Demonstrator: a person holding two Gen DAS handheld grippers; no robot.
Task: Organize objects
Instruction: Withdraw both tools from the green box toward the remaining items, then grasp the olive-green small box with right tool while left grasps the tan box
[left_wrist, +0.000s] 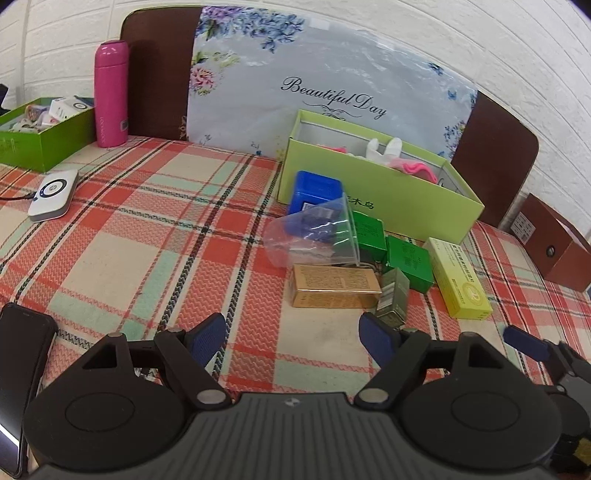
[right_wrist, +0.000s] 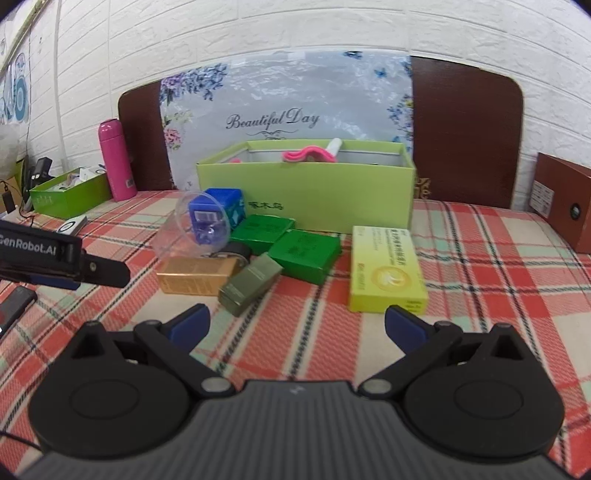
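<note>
Your left gripper (left_wrist: 293, 338) hangs with its jaws wide apart and nothing between them, and your right gripper (right_wrist: 297, 326) is the same: spread wide, empty, only checked cloth showing in the gap.

The loose things sit in 1 cluster on the red, cream and green plaid cloth (left_wrist: 155, 221), just in front of the open lime-green cardboard box (right_wrist: 306, 192). From the right gripper, the flat yellow medicine carton (right_wrist: 386, 273) lies just ahead and slightly right, its long axis running near to far, almost in line with the fingers. The small olive-green carton (right_wrist: 249, 282) lies ahead and left, slanted on a diagonal.

From the left gripper, the gold rectangular carton (left_wrist: 334, 291) is ahead and right, its long axis running left to right, across the fingers. The clear plastic cup (left_wrist: 314, 236), tipped on its side, lies just beyond it.

I judge the right hand nearer the yellow carton, the left nearer the gold one; for the gold one you would likely need to roll the wrist.
</note>
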